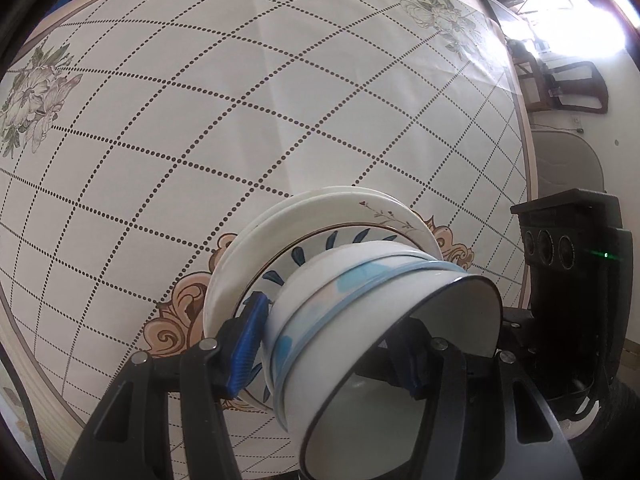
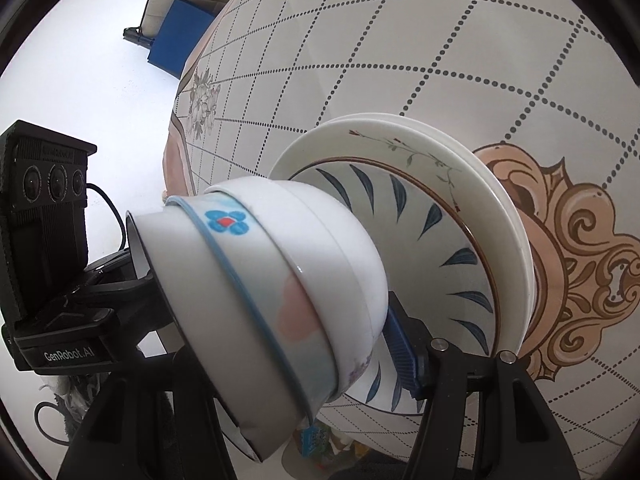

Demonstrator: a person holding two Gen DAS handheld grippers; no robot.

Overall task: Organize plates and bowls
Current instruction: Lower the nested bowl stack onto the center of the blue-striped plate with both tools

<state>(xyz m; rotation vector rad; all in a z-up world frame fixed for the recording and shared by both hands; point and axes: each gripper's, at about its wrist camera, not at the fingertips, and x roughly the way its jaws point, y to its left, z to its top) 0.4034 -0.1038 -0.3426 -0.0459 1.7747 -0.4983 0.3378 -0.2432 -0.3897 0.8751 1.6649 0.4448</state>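
A nest of three bowls (image 1: 360,300) (image 2: 280,280) lies between both grippers: a white one with a dark rim, one with a light-blue rim and blue flower, and a plain white one. My left gripper (image 1: 332,332) is shut on the bowls' wall, one blue pad (image 1: 246,344) outside and the other inside the top bowl. My right gripper (image 2: 304,320) grips the opposite wall; only its outer pad (image 2: 402,354) shows. Right under the bowls is a stack of plates (image 1: 248,256) (image 2: 460,184), a blue-leaf one on white ones. I cannot tell whether bowls and plates touch.
The round table (image 1: 240,100) (image 2: 500,60) wears a white cloth with dotted squares and a tan ornament (image 2: 580,260) beneath the plates. Each view shows the other gripper's black camera body (image 1: 568,264) (image 2: 44,220). Chairs (image 1: 568,84) and a blue box (image 2: 176,36) stand beyond the edge.
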